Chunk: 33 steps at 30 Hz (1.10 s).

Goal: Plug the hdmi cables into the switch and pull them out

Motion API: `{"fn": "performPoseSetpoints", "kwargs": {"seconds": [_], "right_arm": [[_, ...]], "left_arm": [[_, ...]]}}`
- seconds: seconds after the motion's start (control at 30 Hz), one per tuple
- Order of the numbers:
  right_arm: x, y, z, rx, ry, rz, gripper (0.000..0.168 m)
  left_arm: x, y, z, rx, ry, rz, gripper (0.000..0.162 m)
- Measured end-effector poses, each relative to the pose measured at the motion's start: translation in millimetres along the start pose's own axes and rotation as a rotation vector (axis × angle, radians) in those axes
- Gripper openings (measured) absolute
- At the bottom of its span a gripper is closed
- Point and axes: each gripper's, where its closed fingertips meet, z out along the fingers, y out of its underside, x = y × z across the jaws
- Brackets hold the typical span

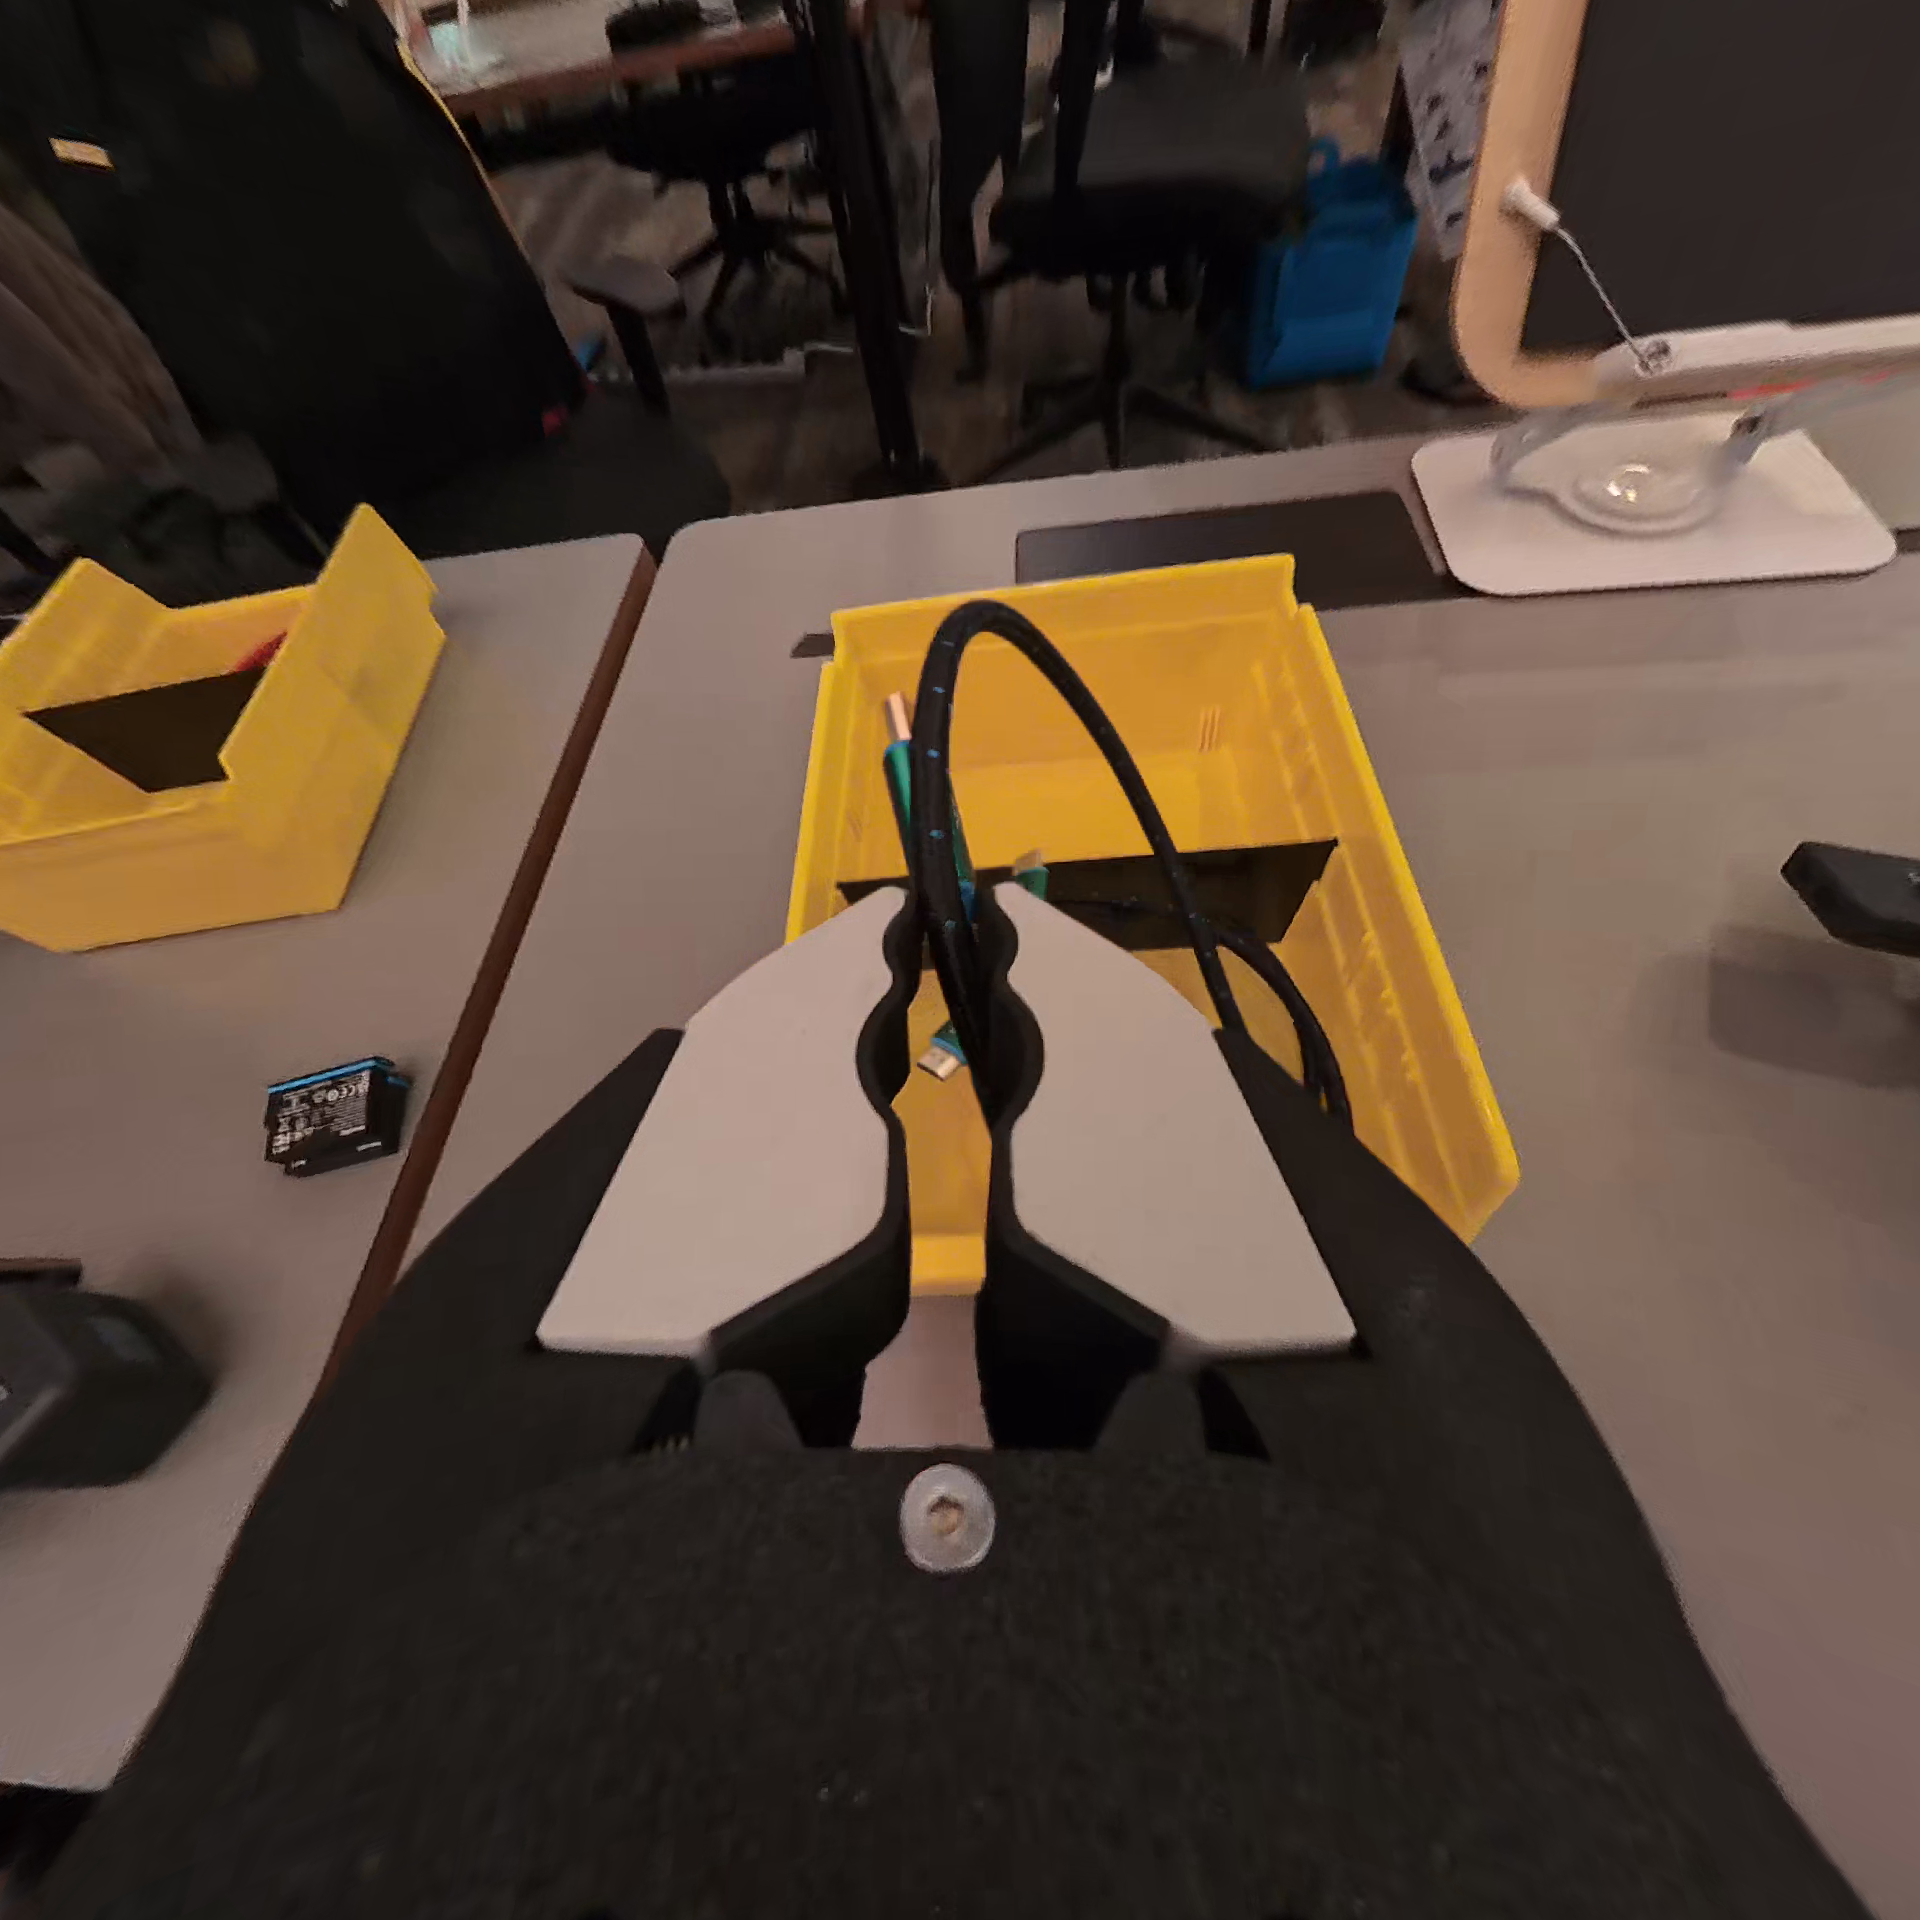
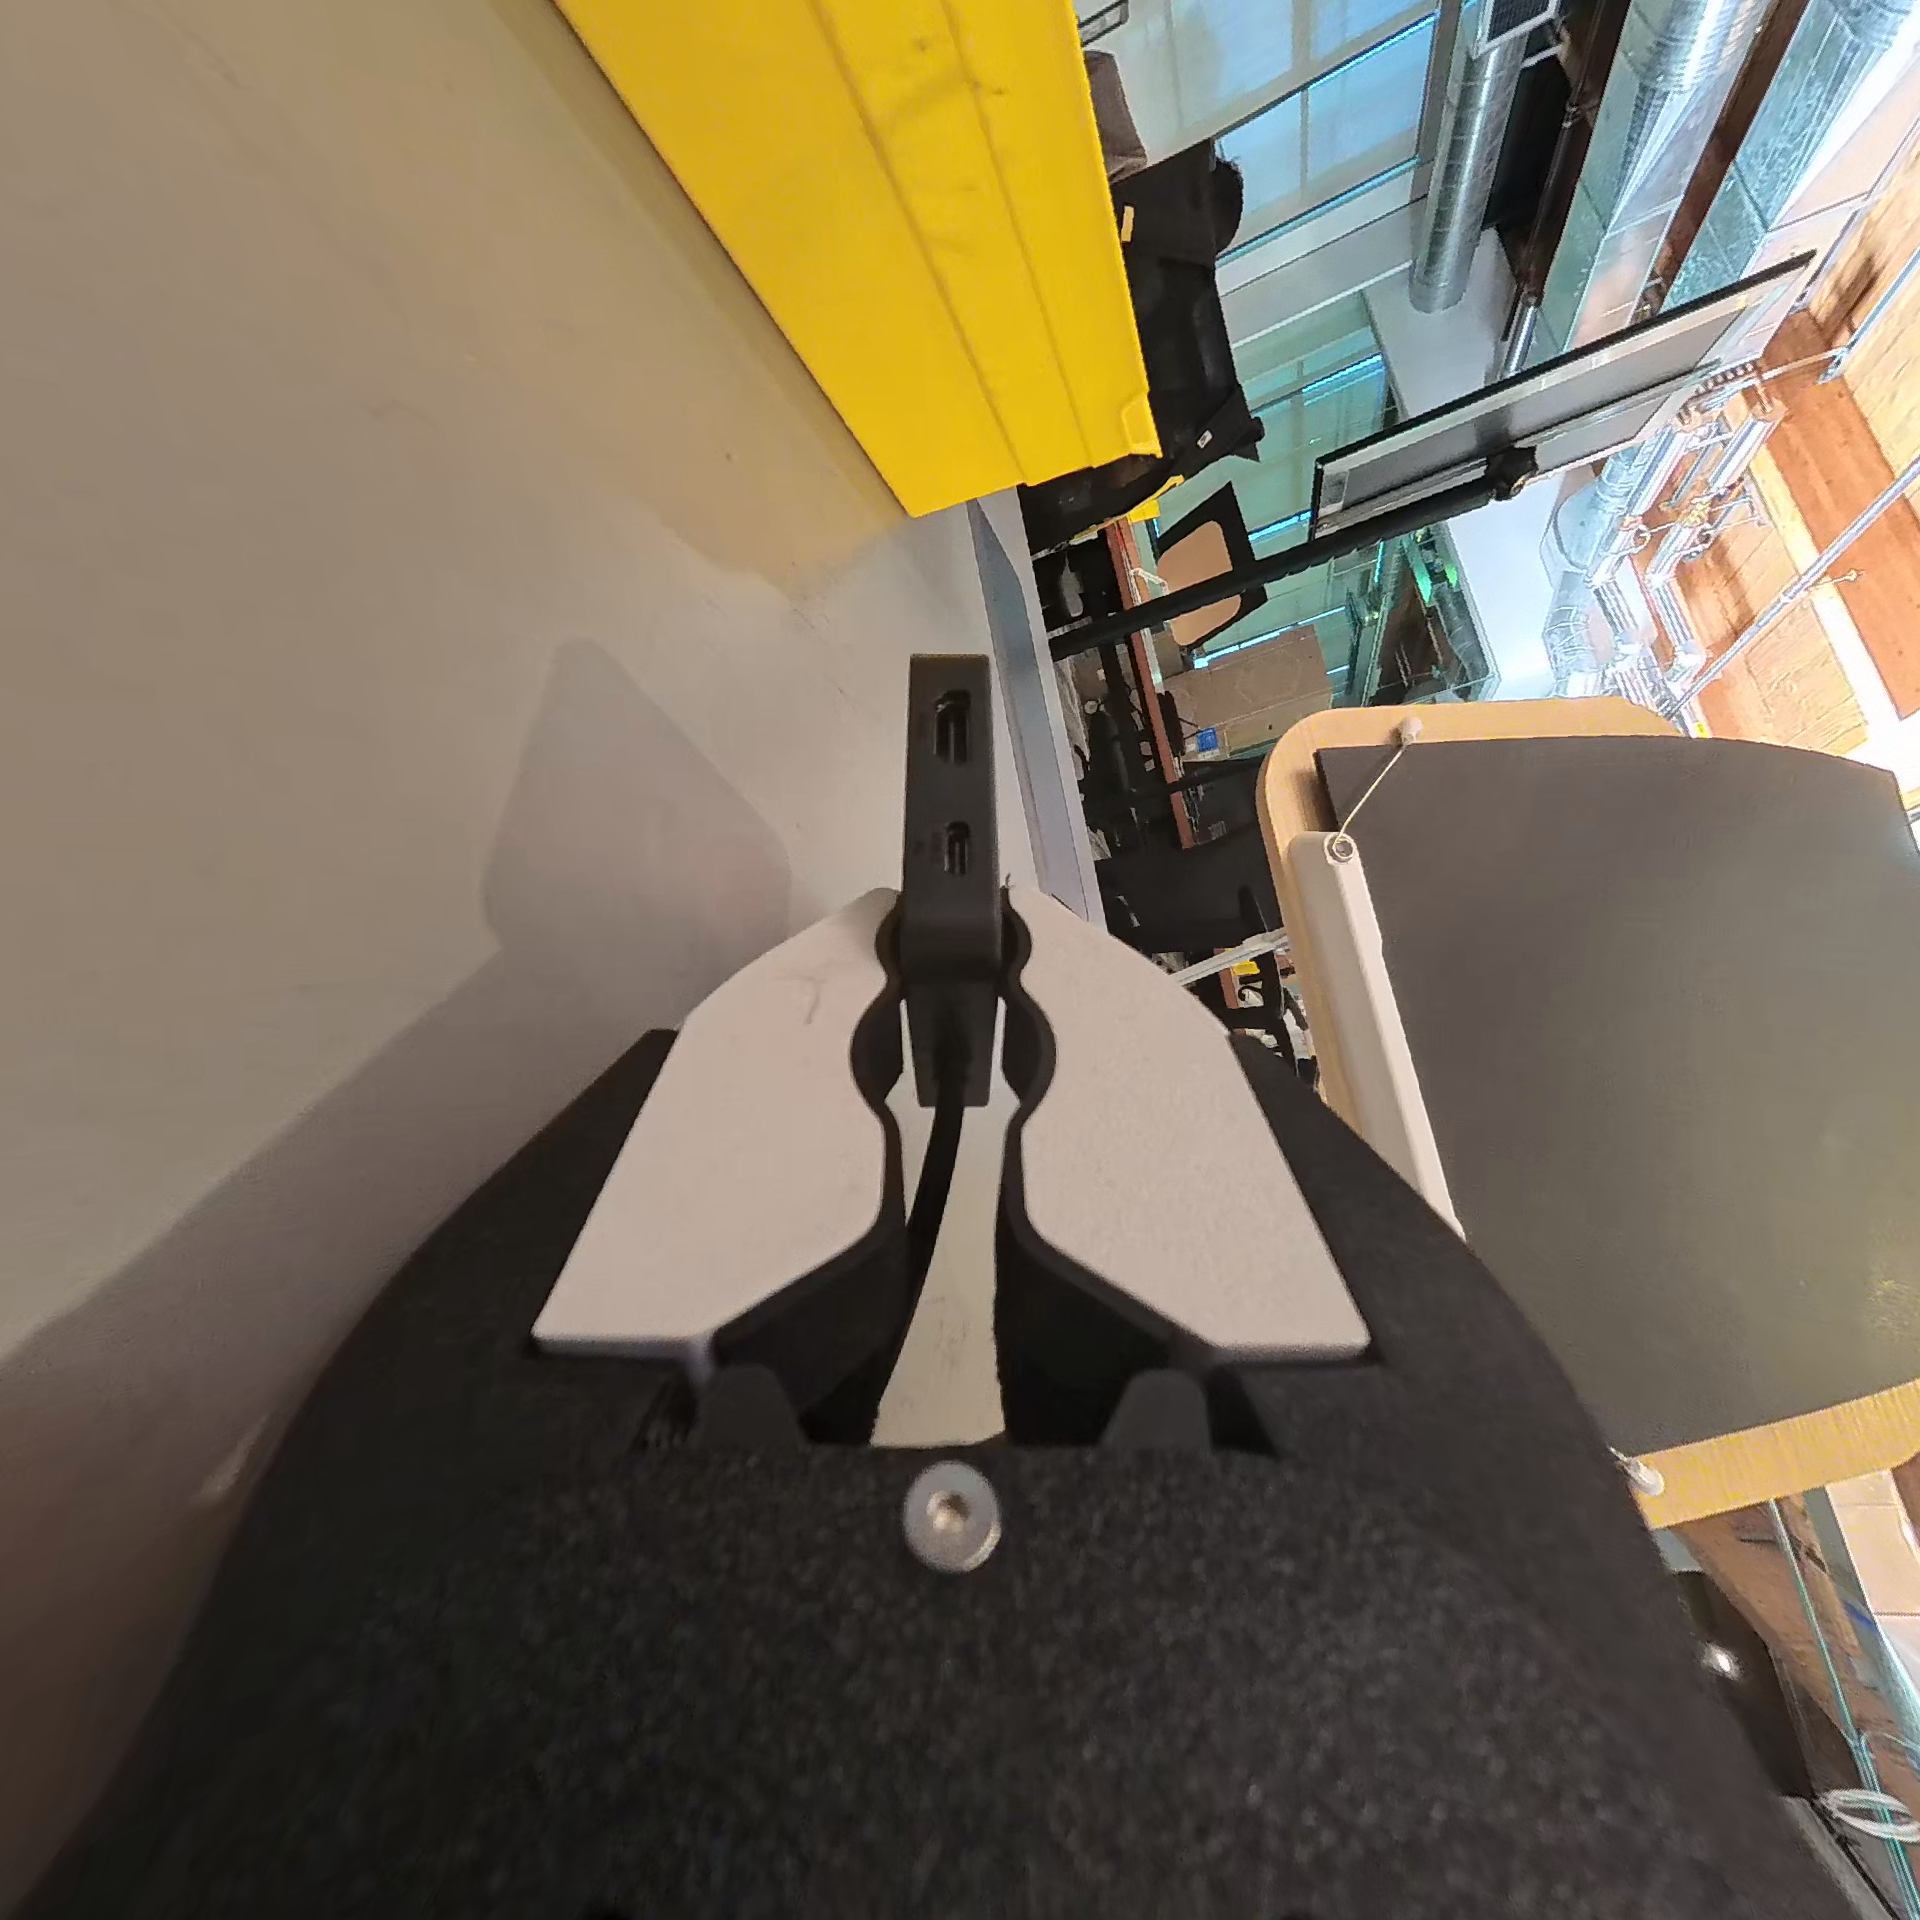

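My left gripper (image 1: pixel 951 904) is shut on a black braided HDMI cable (image 1: pixel 1081 707) with blue flecks, held over a yellow bin (image 1: pixel 1382 935). The cable loops up and back down into the bin. A green connector with a gold plug (image 1: pixel 896 748) points up just past the fingertips, and another green connector (image 1: pixel 945 1055) shows through the gap between the fingers. My right gripper (image 2: pixel 951 914) is rolled sideways beside the table and is shut on a black switch (image 2: pixel 951 790). Two of the switch's ports face the camera, and its own black lead (image 2: pixel 930 1174) runs back between the fingers.
A second yellow bin (image 1: pixel 208 748) stands on the left table across a seam (image 1: pixel 561 831). A black battery (image 1: pixel 332 1112) and a dark device (image 1: pixel 73 1382) lie near left. A white stand base (image 1: pixel 1652 509) and black mat (image 1: pixel 1216 540) are far right. A dark object (image 1: pixel 1849 894) hovers at the right edge. The left gripper's tips are roughly 40 cm from the right gripper's. The black battery (image 1: pixel 332 1112) sits 40 cm or so from the ends of my left fingers.
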Motion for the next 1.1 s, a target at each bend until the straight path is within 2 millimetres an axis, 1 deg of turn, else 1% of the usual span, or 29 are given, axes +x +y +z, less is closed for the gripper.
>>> {"fn": "performPoseSetpoints", "kwargs": {"seconds": [0.1,0.23,0.33,0.37,0.43,0.5,0.63,0.7,0.73,0.8,0.9,0.93,1.03,1.1], "right_arm": [[-0.3,-0.7,-0.7,0.001,0.002,-0.005,0.014],[-0.4,0.5,-2.0,-0.005,0.002,-0.005,0.014],[0.0,1.4,-2.5,-0.007,0.002,-0.002,0.014],[-0.2,1.5,-2.3,-0.007,0.001,-0.001,0.014],[-0.3,1.6,-1.9,-0.007,0.000,-0.002,0.014],[-0.4,1.8,-1.7,-0.007,-0.002,0.000,0.014],[-0.6,2.1,-1.5,-0.008,-0.006,0.001,0.014],[-0.8,2.1,-1.4,-0.007,-0.007,0.002,0.014],[-0.8,2.3,-1.4,-0.008,-0.008,0.002,0.014],[-0.7,2.6,-1.5,-0.009,-0.007,0.003,0.014],[-0.6,3.1,-1.4,-0.011,-0.008,0.005,0.014],[-0.8,3.2,-1.4,-0.011,-0.009,0.006,0.014],[-0.4,3.9,-1.7,-0.014,-0.008,0.008,0.014],[-0.2,3.9,-1.9,-0.013,-0.009,0.010,0.014]], "left_arm": [[-9.5,5.6,10.4,-0.008,-0.056,0.062,0.010],[-14.2,19.8,21.5,-0.036,-0.070,0.118,0.009],[-28.5,35.5,27.8,-0.127,-0.161,0.262,0.010],[-34.7,38.3,28.2,-0.147,-0.202,0.297,0.010],[-41.1,46.4,29.9,-0.202,-0.230,0.349,0.011],[-47.4,54.6,31.0,-0.251,-0.240,0.364,0.012],[-52.9,56.1,30.5,-0.245,-0.231,0.337,0.011],[-56.0,51.1,30.7,-0.218,-0.250,0.332,0.011],[-56.9,45.4,31.3,-0.190,-0.258,0.324,0.010],[-53.2,26.5,33.1,-0.108,-0.233,0.267,0.006],[-31.1,-10.4,37.3,0.039,-0.053,0.053,0.006],[-24.8,-19.5,39.3,0.071,0.008,-0.019,0.006],[-13.1,-30.6,48.2,0.078,0.139,-0.141,0.005],[0.1,-50.0,42.8,0.120,0.262,-0.204,0.005]]}}
